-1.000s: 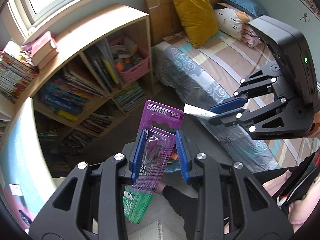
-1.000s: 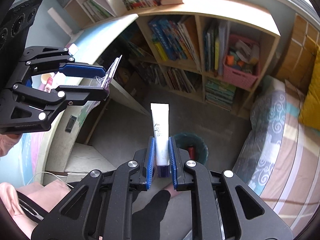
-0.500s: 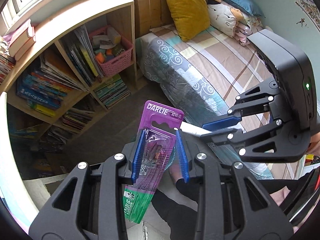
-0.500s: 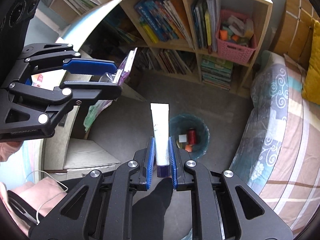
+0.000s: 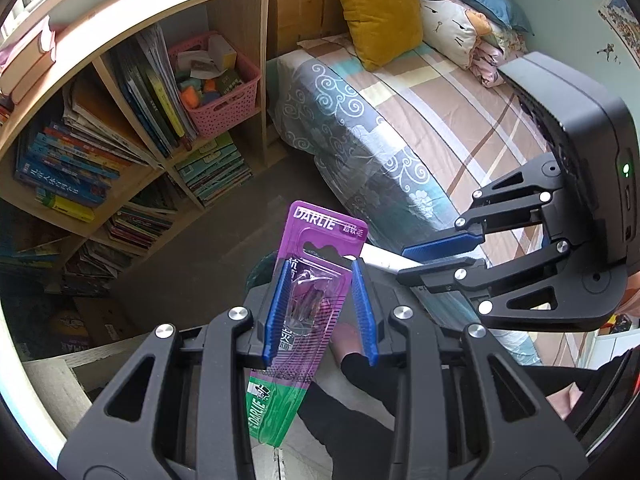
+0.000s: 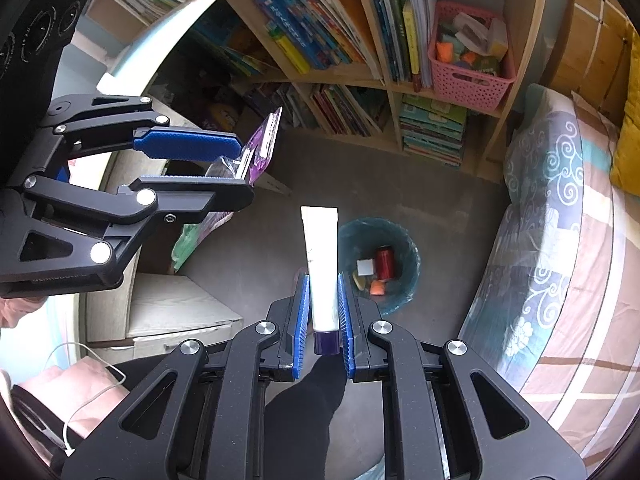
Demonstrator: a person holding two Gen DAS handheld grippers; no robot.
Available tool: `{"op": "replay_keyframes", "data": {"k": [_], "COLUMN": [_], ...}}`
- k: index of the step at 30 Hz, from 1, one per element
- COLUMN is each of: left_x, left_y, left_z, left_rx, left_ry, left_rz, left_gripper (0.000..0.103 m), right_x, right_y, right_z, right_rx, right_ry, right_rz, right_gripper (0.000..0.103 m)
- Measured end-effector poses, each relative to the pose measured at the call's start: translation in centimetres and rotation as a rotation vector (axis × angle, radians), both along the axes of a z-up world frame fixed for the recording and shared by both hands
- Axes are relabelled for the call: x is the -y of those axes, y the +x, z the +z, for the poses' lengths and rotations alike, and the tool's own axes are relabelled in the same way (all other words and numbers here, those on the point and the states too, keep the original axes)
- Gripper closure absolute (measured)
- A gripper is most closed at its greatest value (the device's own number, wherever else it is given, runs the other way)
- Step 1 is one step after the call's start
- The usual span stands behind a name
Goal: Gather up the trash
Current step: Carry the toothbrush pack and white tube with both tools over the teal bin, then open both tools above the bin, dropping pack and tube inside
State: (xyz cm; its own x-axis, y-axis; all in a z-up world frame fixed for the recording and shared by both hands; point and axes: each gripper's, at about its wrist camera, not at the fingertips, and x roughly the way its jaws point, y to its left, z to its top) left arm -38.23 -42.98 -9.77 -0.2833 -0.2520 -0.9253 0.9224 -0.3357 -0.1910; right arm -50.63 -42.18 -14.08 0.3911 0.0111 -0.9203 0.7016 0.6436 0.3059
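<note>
Right wrist view: right gripper jaws clamped on white tube near its dark cap, crimped end forward, above teal bin on floor. Left gripper jaws pinch purple blister pack across its plastic bubble. Both likely light; tube soft, pack stiff but slick. Bed beside bin.

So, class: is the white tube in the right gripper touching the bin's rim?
Apart. The right wrist view shows the white tube clamped in the right gripper, held above the floor, clear of the bin.

"DARLIE" on purple blister pack
</note>
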Motion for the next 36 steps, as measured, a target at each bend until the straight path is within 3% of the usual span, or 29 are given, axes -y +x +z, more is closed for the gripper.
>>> {"op": "replay_keyframes", "data": {"k": [22,36], "left_x": [2.3,3.5], "left_y": [-0.4,-0.6], "left_z": [-3.9,-4.7], "left_rx": [-0.031,-0.059], "left_ry": [0.074,0.071], "left_rz": [0.029,0.046], "left_gripper": [0.074,0.074], "right_x": [1.0,1.5], "right_y": [0.0,-0.8], "right_z": [-3.8,-4.9], "right_rx": [-0.015,-0.022], "right_ry": [0.084,0.106], "right_rz": [-0.020,-0.038], "right_gripper": [0.087,0.087]}}
